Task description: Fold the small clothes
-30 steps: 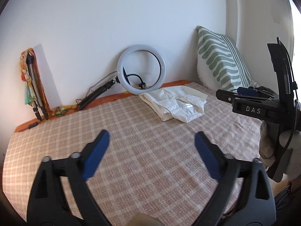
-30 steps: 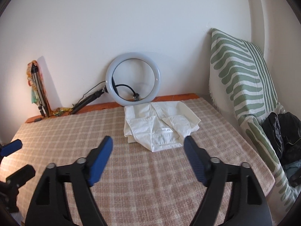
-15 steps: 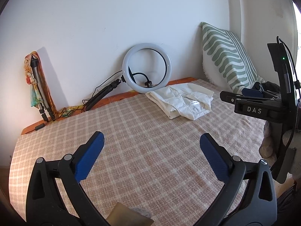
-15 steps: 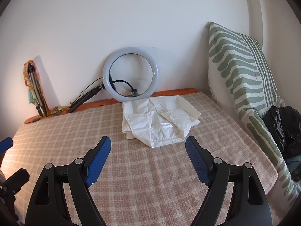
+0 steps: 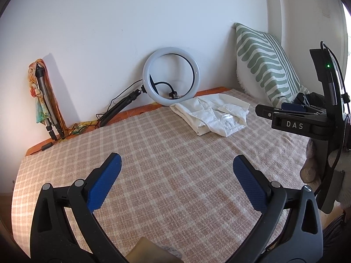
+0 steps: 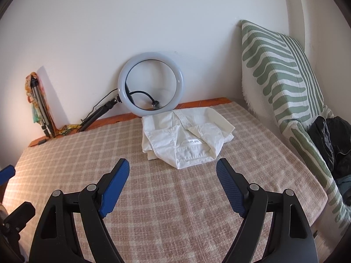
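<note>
A: Checked cloth [image 6: 175,208] in pink and cream is spread over the bed, and a white wall is seen behind it. What is found near the ring light [image 6: 150,84]?

B: A white garment [image 6: 186,138] is laid in a loose fold just in front of the ring light, touching the cloth. A green-striped pillow [image 6: 283,83] is propped to the right of the ring light, and a tripod [image 5: 47,96] is leaned well to its left.

A: And the grippers?

B: The left gripper [image 5: 176,173] is held with its jaws spread wide, nothing between them. The right gripper [image 6: 173,176] is likewise parted and empty, short of the garment.
</note>
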The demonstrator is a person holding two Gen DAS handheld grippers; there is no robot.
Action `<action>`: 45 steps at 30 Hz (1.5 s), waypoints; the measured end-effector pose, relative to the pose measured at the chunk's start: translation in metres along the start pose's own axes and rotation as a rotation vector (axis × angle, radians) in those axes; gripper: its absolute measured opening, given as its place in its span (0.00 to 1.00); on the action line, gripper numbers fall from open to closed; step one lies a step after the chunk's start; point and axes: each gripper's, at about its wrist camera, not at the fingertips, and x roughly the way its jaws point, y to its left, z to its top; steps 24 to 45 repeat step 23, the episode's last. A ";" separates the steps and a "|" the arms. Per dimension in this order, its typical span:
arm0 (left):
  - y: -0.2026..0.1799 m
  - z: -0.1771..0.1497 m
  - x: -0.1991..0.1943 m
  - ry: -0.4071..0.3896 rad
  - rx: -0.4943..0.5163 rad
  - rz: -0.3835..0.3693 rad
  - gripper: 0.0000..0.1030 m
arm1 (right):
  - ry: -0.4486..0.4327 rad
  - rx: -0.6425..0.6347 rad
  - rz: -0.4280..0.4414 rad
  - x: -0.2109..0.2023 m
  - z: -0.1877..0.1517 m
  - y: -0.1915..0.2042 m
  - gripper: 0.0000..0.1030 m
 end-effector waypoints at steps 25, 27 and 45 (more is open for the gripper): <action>0.000 0.000 -0.005 -0.030 0.010 0.016 1.00 | 0.014 -0.003 0.002 0.005 -0.004 -0.003 0.79; 0.000 0.000 -0.005 -0.030 0.010 0.016 1.00 | 0.014 -0.003 0.002 0.005 -0.004 -0.003 0.79; 0.000 0.000 -0.005 -0.030 0.010 0.016 1.00 | 0.014 -0.003 0.002 0.005 -0.004 -0.003 0.79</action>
